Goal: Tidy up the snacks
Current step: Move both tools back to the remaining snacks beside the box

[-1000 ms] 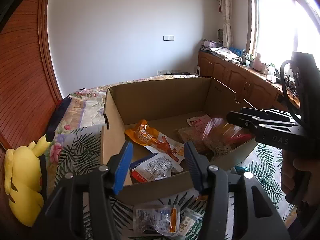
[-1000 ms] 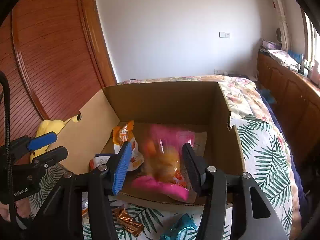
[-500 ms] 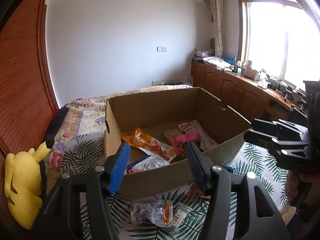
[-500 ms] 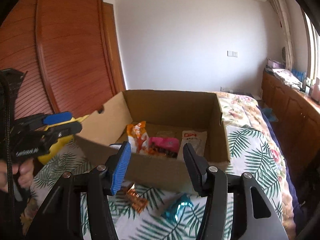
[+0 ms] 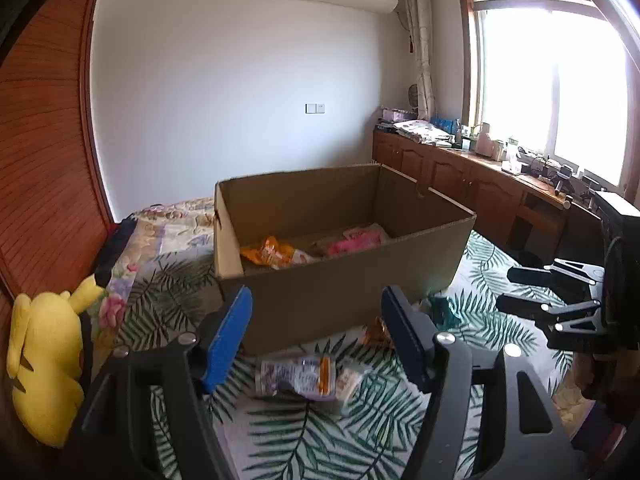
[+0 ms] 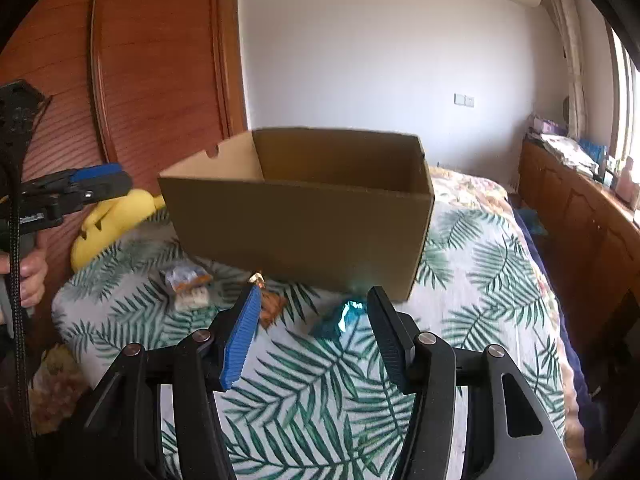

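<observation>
An open cardboard box point(image 5: 344, 292) point(image 6: 304, 224) stands on a leaf-print bed cover. Inside it lie an orange snack bag point(image 5: 272, 254) and a pink snack bag point(image 5: 356, 242). In front of the box lie a clear packet with orange print point(image 5: 298, 374) point(image 6: 186, 278), a brown-orange wrapper point(image 5: 374, 334) point(image 6: 270, 306) and a teal foil snack point(image 5: 442, 312) point(image 6: 340, 318). My left gripper point(image 5: 316, 332) is open and empty, above the clear packet. My right gripper point(image 6: 310, 330) is open and empty, above the teal snack and brown wrapper; it also shows in the left wrist view point(image 5: 528, 288).
A yellow plush toy point(image 5: 44, 364) point(image 6: 112, 220) sits at the bed's left edge by a wooden wardrobe point(image 6: 152, 72). Wooden cabinets point(image 5: 460, 184) run along the right wall under a window. The bed's right edge point(image 6: 560, 320) drops off beside them.
My right gripper has let go of the pink snack bag into the box and opened. Both grippers have pulled back and down from the box to over the bed cover in front of it.
</observation>
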The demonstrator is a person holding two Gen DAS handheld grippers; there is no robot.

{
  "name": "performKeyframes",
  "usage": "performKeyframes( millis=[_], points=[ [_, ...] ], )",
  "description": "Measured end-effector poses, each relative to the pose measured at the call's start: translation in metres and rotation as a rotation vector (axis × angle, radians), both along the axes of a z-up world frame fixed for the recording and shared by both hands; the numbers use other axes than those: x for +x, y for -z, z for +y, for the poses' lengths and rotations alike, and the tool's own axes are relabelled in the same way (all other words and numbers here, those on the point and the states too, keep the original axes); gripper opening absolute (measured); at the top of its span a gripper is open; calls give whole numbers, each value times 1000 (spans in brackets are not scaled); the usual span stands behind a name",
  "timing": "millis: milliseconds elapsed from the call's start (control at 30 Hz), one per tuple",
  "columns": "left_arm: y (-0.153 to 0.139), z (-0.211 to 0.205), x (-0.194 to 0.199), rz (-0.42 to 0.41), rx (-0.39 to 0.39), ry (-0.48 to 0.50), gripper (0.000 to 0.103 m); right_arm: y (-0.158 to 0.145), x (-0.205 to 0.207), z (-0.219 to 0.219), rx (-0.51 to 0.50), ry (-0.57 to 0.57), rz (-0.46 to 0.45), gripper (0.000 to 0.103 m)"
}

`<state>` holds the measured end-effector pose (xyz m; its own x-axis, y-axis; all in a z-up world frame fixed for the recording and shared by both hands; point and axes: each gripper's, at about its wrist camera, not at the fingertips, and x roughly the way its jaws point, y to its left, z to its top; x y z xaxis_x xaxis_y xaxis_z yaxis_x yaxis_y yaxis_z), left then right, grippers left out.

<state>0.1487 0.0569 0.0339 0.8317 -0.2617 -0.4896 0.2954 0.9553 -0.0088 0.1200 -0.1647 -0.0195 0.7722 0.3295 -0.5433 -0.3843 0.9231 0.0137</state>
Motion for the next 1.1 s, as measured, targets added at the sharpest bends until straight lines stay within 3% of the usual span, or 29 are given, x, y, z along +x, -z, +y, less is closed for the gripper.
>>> performKeyframes(
  millis=[500,767,1100],
  points=[
    [76,15,2,149,-1,-60,68,30,24,3,-23,33,100,56],
    [94,19,11,184,8,-78,68,48,48,3,12,44,191,56],
    [105,19,18,187,39,-104,68,64,69,9,-16,49,250,55]
  ],
)
